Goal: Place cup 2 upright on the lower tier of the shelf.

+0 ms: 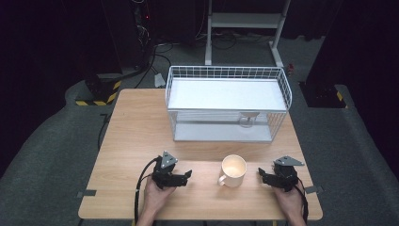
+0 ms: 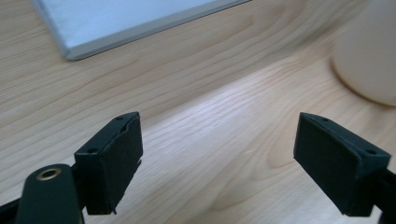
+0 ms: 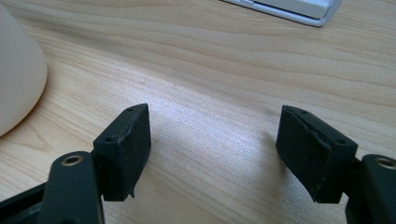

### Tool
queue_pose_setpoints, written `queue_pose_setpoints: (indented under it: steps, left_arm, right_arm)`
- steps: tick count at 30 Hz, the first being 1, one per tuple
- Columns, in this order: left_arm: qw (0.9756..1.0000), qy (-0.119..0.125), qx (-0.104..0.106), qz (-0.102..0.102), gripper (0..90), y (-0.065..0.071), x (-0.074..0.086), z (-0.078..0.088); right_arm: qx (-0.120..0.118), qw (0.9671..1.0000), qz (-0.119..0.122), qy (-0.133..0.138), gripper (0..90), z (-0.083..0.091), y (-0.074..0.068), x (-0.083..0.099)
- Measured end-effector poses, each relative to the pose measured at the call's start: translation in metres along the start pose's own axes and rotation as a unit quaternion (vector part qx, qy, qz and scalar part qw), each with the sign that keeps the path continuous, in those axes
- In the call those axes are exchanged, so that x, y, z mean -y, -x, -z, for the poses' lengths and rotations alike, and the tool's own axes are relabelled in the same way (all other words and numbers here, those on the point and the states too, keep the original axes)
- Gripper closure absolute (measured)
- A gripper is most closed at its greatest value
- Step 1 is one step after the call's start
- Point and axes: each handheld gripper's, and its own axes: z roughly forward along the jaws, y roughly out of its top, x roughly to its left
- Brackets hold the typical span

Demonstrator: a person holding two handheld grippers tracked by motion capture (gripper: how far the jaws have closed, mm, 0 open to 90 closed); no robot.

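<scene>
A cream mug (image 1: 233, 170) stands upright on the wooden table (image 1: 136, 127), its handle toward the front left. My left gripper (image 1: 188, 175) lies to the mug's left with its jaws pointing at it. In the left gripper view the gripper (image 2: 217, 140) is open over bare wood, with the mug (image 2: 369, 56) blurred at the upper right. My right gripper (image 1: 261, 173) is on the mug's right, also pointing at it. Its jaws are open in the right gripper view (image 3: 215, 135), nothing is between them, and the mug (image 3: 16, 74) sits at the left edge.
A white wire rack (image 1: 228, 103) with a shelf stands on the back half of the table, and a small clear object (image 1: 248, 120) sits under the shelf at the right. Its base corner (image 2: 116, 18) lies ahead of the left jaws. A white stand (image 1: 244, 21) rises behind the table.
</scene>
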Motion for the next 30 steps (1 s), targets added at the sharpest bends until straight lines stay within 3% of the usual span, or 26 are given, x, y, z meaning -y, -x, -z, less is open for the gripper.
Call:
queue_pose_setpoints:
  steps: [17,30]
  left_arm:
    - [0.9971,0.022,0.072,-0.009,11.0,0.031,-0.018,0.001]
    - [0.994,0.03,0.102,-0.025,6.7,0.054,-0.033,-0.004]
  right_arm:
    - [0.0,1.0,-0.001,0.0,26.4,0.0,0.0,0.0]
    - [0.001,1.0,-0.001,0.0,26.4,0.0,0.0,0.0]
